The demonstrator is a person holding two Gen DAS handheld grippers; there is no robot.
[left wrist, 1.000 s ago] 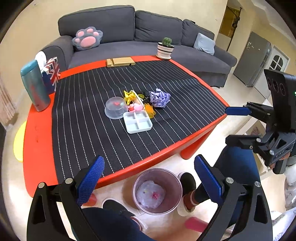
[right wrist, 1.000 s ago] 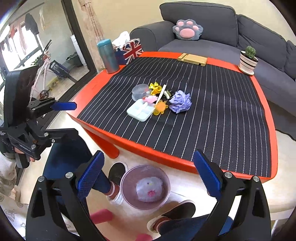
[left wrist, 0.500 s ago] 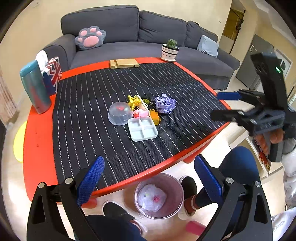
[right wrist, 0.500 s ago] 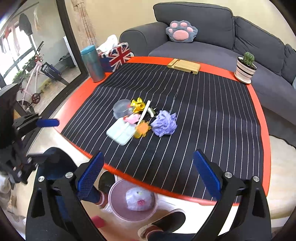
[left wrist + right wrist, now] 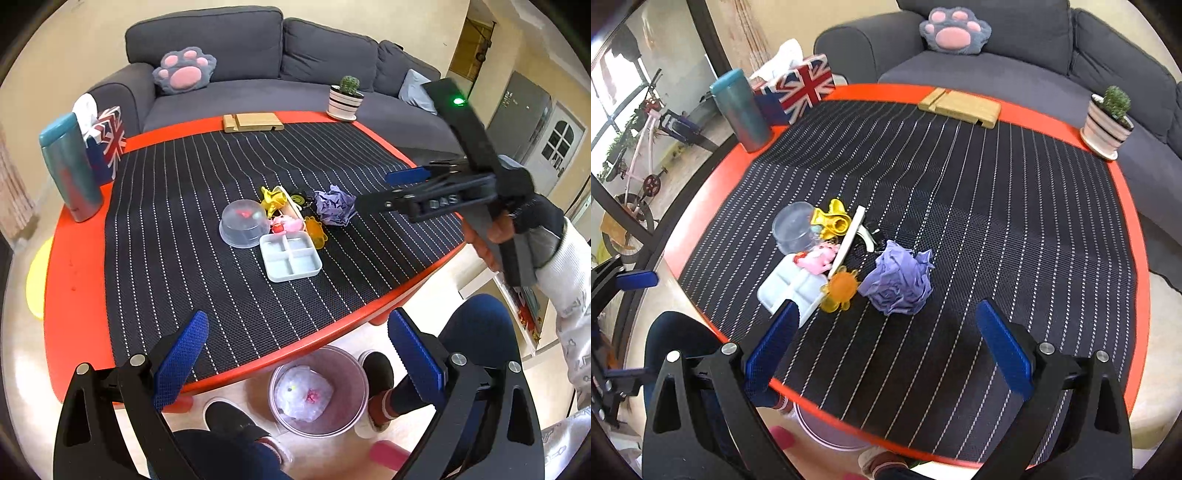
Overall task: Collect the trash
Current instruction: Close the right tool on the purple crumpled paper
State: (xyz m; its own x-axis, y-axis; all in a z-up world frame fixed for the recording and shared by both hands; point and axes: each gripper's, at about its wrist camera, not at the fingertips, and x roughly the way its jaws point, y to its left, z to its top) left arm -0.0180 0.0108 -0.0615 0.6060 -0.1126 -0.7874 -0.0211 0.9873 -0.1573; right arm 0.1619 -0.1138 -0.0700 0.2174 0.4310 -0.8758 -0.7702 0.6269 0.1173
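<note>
A crumpled purple paper ball (image 5: pixel 899 282) lies on the striped mat, also seen in the left wrist view (image 5: pixel 334 205). My right gripper (image 5: pixel 890 343) is open, just short of the ball; in the left wrist view it (image 5: pixel 376 190) reaches in from the right beside the ball. My left gripper (image 5: pixel 299 354) is open and empty over the table's front edge. A pink trash bin (image 5: pixel 319 391) with white crumpled trash stands on the floor below the edge.
Beside the ball lie an orange toy (image 5: pixel 840 290), a pink toy (image 5: pixel 818 258), a yellow toy (image 5: pixel 831 221), a clear dome (image 5: pixel 792 227) and a white divided tray (image 5: pixel 290 258). A teal bottle (image 5: pixel 70 168), flag tissue box (image 5: pixel 801 86), wooden stand (image 5: pixel 962 107) and potted cactus (image 5: pixel 1108 122) line the far edges.
My right gripper has moved forward over the table toward the purple paper ball. My left gripper has stayed about where it was.
</note>
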